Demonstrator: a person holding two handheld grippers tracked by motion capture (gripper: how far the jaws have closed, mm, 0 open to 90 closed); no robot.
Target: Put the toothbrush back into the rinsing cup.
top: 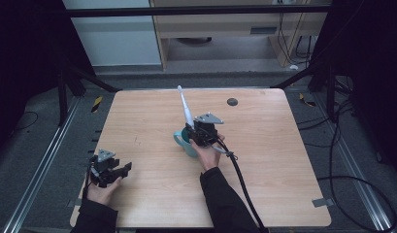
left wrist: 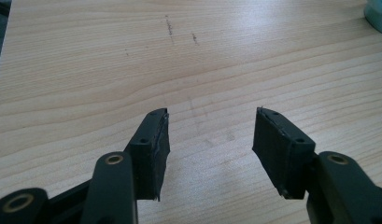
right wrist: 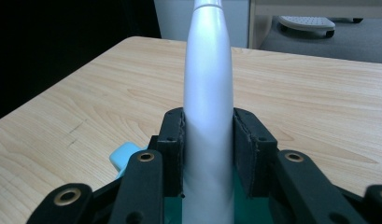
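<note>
1. while the left gripper (top: 119, 171) rests low at the near left corner of the wooden surface (top: 264, 160), the right gripper (top: 195, 127) sits near the middle of it, directly over a teal mug (top: 185, 141).
2. the person's left hand (top: 103, 190) cups its gripper from behind, jaws pointing across the surface toward the middle; the right hand (top: 208, 155) holds its gripper from the near side, sleeve running back to the near edge.
3. the left jaws are released, spread wide with bare wood between the pads (left wrist: 156, 140).
4. the right jaws are clenched on a white electric toothbrush (right wrist: 208, 102), both pads pressed flat against its handle.
5. the toothbrush is smooth, glossy white, wide where it is gripped and tapering to a thin neck; from the high view (top: 185, 109) it stands almost upright, leaning a little away and to the left, its lower end down at the mug.
6. the mug is pale teal outside with a handle on its left side; it stands on the surface just left of the right hand.
7. the right gripper view adds the darker green inside of the mug (right wrist: 249, 210) under the jaws and a corner of its light handle, which the gripper partly covers from above.
8. the left gripper view adds faint dark scuffs (left wrist: 170, 28) on the wood and a sliver of the mug (left wrist: 378, 16) at its upper right edge.
9. the high view alone takes in the black cable (top: 239, 177) trailing from the right gripper and a dark round cap (top: 232, 101) set in the surface near the far edge.
</note>
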